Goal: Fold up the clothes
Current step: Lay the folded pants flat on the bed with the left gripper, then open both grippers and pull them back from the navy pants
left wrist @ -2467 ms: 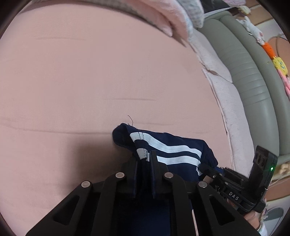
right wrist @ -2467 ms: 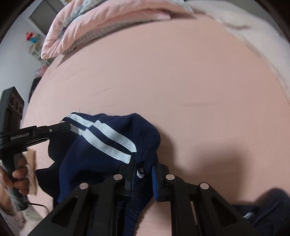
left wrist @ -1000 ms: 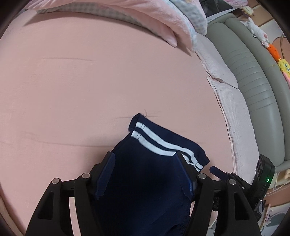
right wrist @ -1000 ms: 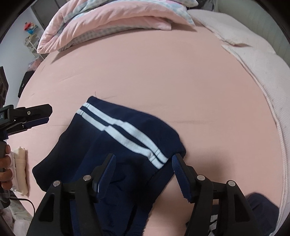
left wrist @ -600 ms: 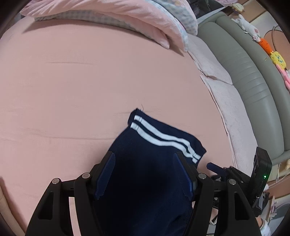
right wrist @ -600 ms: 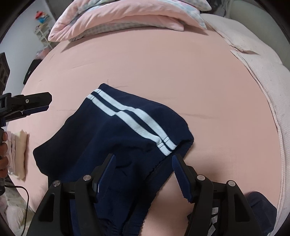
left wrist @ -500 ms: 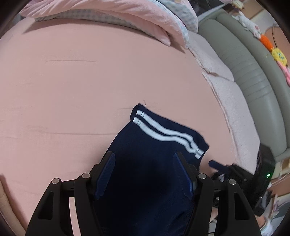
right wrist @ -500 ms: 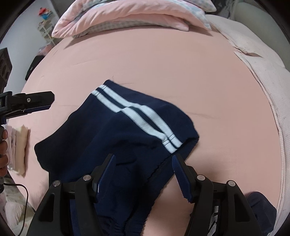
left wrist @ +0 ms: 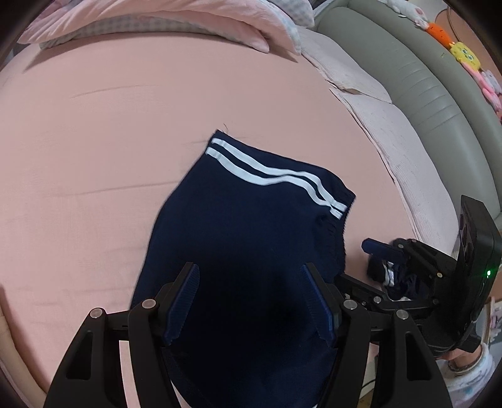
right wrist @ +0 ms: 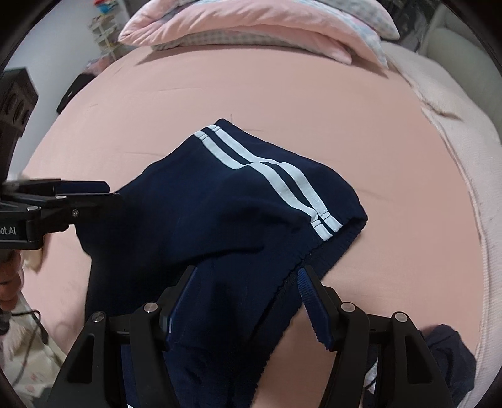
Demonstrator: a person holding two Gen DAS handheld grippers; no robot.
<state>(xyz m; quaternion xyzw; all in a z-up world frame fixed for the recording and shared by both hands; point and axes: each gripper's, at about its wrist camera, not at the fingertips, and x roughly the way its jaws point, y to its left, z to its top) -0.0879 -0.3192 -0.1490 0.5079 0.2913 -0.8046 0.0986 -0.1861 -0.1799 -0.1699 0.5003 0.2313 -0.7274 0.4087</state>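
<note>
- Two grippers, left (left wrist: 251, 301) and right (right wrist: 244, 301), both spread wide and grasping nothing, hovering low over the navy shorts (right wrist: 226, 219).
- Shorts lying on the pink bed sheet (left wrist: 94, 141), doubled over, white stripes (left wrist: 273, 175) on top, ribbed waistband (right wrist: 332, 251) bunched at the right edge.
- Likely a pause between folds, or a finished fold just laid down; hard to tell which.
- Another dark garment (right wrist: 448, 354) near the lower right, possibly more laundry, though blurred.
- If another fold is wanted: clamping on a clean edge, lifting evenly with both, avoiding the bunched waistband.
- Pillows (right wrist: 251, 28) well apart at the far end.
</note>
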